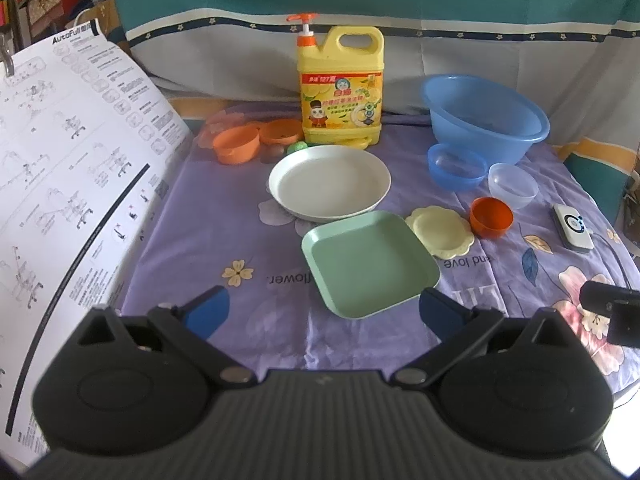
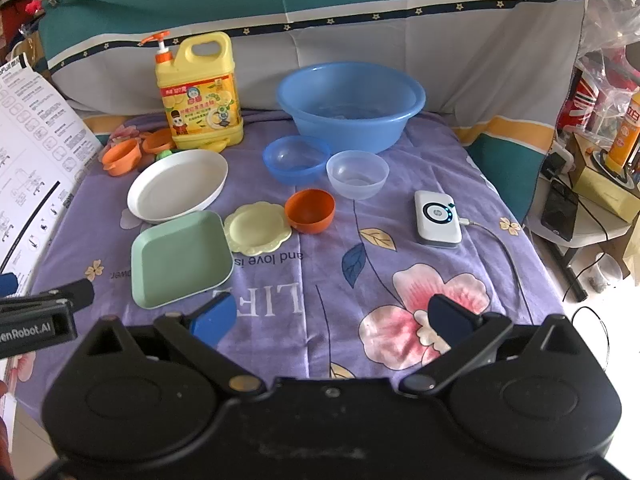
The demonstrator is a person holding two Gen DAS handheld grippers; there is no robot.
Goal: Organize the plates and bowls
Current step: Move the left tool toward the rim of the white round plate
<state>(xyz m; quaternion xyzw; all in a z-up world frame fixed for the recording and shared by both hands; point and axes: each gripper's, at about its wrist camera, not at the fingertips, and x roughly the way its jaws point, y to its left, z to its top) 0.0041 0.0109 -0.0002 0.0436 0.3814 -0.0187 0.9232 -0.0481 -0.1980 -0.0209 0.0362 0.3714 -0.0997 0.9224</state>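
Observation:
On the purple cloth lie a white round plate, a green square plate, a yellow flower-shaped saucer, an orange-red bowl, a clear bowl and a small blue bowl. My left gripper is open and empty, just short of the green plate's near edge. My right gripper is open and empty over the cloth, to the right of the green plate.
A big blue basin and a yellow detergent jug stand at the back. Two orange cups sit back left. A white device with a cable lies right. A paper manual leans at left.

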